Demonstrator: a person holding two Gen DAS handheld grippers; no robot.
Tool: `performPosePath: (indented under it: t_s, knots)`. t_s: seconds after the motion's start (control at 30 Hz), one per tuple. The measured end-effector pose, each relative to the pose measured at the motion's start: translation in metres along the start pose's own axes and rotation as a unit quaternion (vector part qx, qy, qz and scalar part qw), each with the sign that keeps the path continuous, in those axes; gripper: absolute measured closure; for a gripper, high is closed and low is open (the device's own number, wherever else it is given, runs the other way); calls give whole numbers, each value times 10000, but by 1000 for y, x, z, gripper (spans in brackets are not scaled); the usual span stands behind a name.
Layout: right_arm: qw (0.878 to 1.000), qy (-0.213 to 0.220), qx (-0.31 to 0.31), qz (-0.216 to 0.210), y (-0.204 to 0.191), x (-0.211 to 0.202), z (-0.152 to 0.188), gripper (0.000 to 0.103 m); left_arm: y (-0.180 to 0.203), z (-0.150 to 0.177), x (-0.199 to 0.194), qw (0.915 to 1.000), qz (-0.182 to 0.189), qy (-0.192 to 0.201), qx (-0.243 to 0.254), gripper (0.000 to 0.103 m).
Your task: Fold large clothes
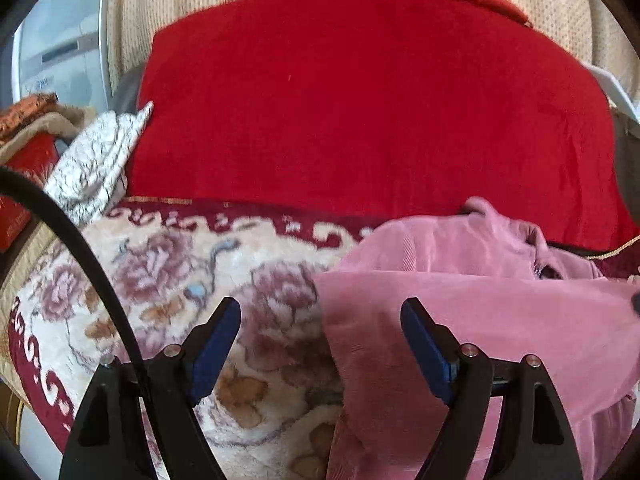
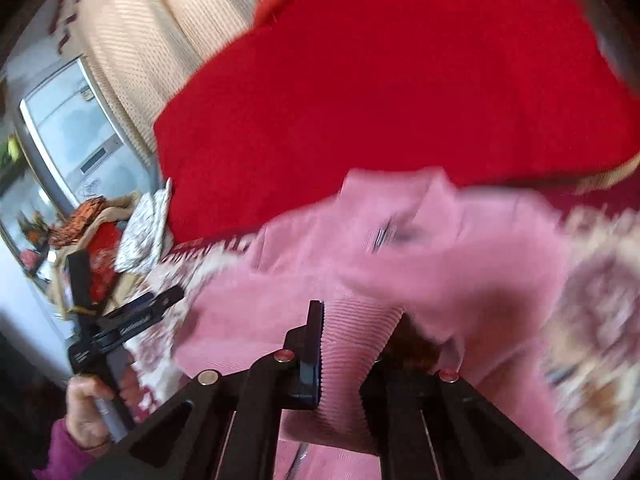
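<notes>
A pink corduroy garment lies on a floral blanket, partly folded, its left edge between my left gripper's fingers. My left gripper is open and holds nothing, hovering just above the garment's left edge. In the right wrist view my right gripper is shut on the garment's ribbed hem and lifts it; the garment is blurred by motion. The right finger is mostly hidden by cloth. My left gripper also shows at the left of that view, held in a hand.
A large red cushion stands behind the blanket. A black-and-white patterned cloth and a pile of other fabrics lie at the left. A black cable crosses the left side. Cream curtains hang behind.
</notes>
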State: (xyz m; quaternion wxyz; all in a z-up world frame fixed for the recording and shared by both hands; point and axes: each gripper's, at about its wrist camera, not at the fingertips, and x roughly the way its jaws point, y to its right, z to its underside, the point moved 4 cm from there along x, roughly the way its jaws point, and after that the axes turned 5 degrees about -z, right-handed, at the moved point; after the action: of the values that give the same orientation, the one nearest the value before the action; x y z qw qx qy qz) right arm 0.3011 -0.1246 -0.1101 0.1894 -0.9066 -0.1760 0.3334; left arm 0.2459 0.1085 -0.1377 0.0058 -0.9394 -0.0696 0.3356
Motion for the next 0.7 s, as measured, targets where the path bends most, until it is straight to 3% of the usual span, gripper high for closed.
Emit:
performPosePath:
  t_s: [0.1,0.17,0.27,0.37,0.47,0.63,0.7]
  knots:
    - [9979,373,-201,496,8,-14,-11,98,14,0,-2,9997,137,87,194,20]
    - [9962,337,-96,796,29,-14,-9,98,30,7,9,9982,87,-167,569,20]
    - [9951,-292,395,853,66,8,9,95,47,23,30,9922,-29,-688,1039,20]
    - [9879,-797,1164,637,95,21,26,93,49,22,30,9919,-86,-619,1108,20]
    - [9837,-504,1702,290,108,0,17,93,46,15,16,9945,-1,-293,1001,20]
    - [9916,415,1057,614,88,-47,-6,93,56,11,2,9946,340,-41,985,20]
    - [9942,503,813,496,77,-54,-8,93,64,14,2,9926,360,-96,1153,20]
